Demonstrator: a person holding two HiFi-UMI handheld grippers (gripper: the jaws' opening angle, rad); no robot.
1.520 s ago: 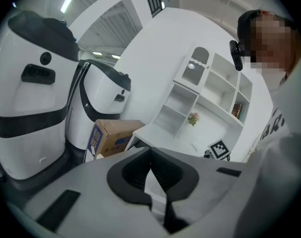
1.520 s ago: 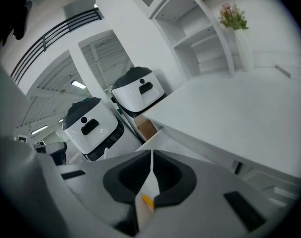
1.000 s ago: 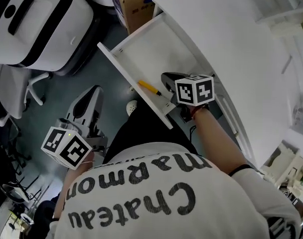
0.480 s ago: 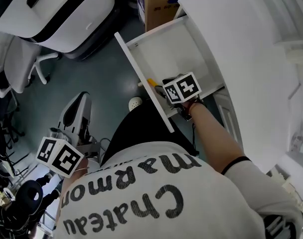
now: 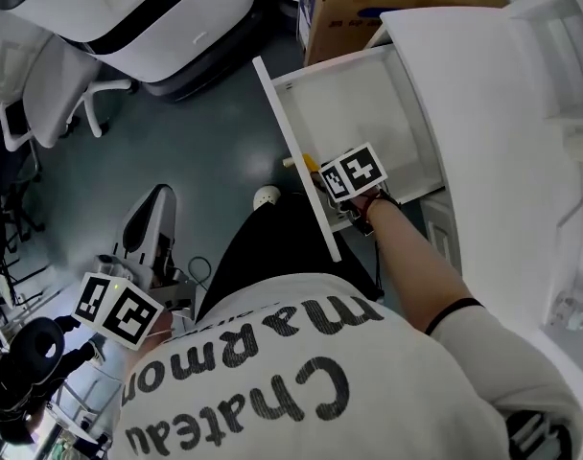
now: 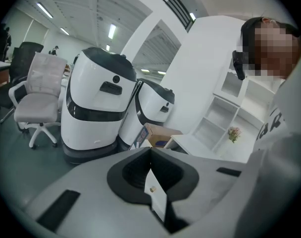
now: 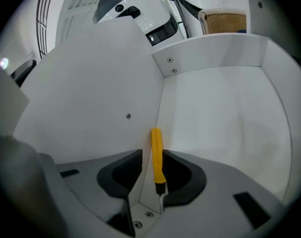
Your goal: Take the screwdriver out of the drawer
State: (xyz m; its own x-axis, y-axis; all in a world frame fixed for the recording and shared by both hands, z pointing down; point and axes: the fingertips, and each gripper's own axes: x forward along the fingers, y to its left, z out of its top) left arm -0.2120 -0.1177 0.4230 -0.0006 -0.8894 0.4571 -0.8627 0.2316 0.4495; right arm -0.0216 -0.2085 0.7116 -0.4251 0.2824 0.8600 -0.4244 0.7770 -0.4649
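Note:
The yellow-handled screwdriver (image 7: 156, 152) lies in the open white drawer (image 5: 284, 113), along the inside of its front panel. In the head view only its yellow end (image 5: 295, 163) shows beside the marker cube. My right gripper (image 7: 153, 163) points down into the drawer (image 7: 225, 118) and straddles the handle. Its jaws are closing, and a thin gap still shows on the left of the handle. In the head view the right gripper (image 5: 322, 178) is at the drawer's near corner. My left gripper (image 5: 155, 199) hangs low at the left over the floor, away from the drawer. The left gripper (image 6: 151, 155) is shut and holds nothing.
A cardboard box (image 5: 387, 8) stands on the floor behind the drawer. The white desk top (image 5: 502, 132) runs along the right. Two large white machines (image 5: 148, 8) and an office chair (image 5: 52, 94) stand at the upper left. White shelves (image 6: 225, 113) lie beyond.
My right gripper sank into the drawer and came over the screwdriver, hiding most of it under the cube. The left gripper drifted down and left over the floor.

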